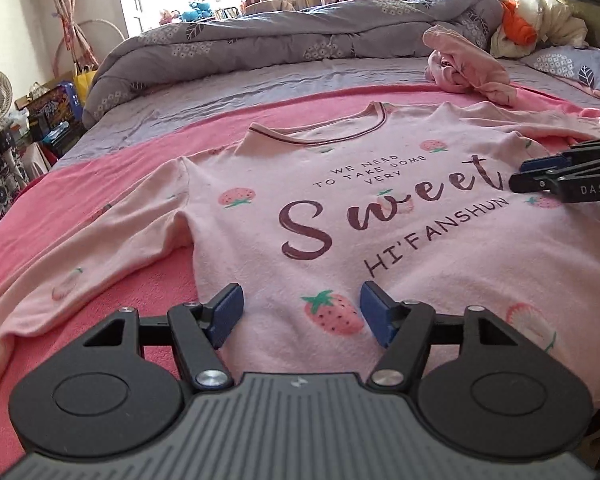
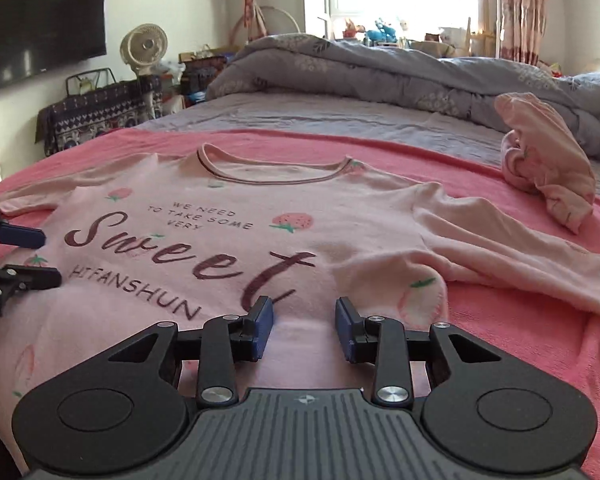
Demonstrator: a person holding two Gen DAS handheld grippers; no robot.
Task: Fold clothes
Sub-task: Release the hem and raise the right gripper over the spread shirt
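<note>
A pale pink long-sleeved shirt (image 1: 340, 208) with strawberries and the word "Sweet" lies flat, front up, on a pink blanket (image 1: 112, 168); the right wrist view shows the shirt (image 2: 228, 240) too. My left gripper (image 1: 302, 306) hovers open over the shirt's lower left part, with nothing between its blue pads. My right gripper (image 2: 305, 318) is open, narrower, above the shirt's lower right part, also with nothing in it. Each gripper shows in the other's view: the right gripper (image 1: 518, 174) at the right edge, the left gripper (image 2: 52, 256) at the left edge.
A crumpled pink garment (image 1: 464, 66) lies at the back right of the blanket (image 2: 480, 312). A bunched grey quilt (image 1: 260, 40) runs along the far side of the bed. A pillow (image 1: 572, 64) and piled clothes (image 1: 540, 24) sit far right. A fan (image 2: 146, 46) and boxes stand beyond the bed.
</note>
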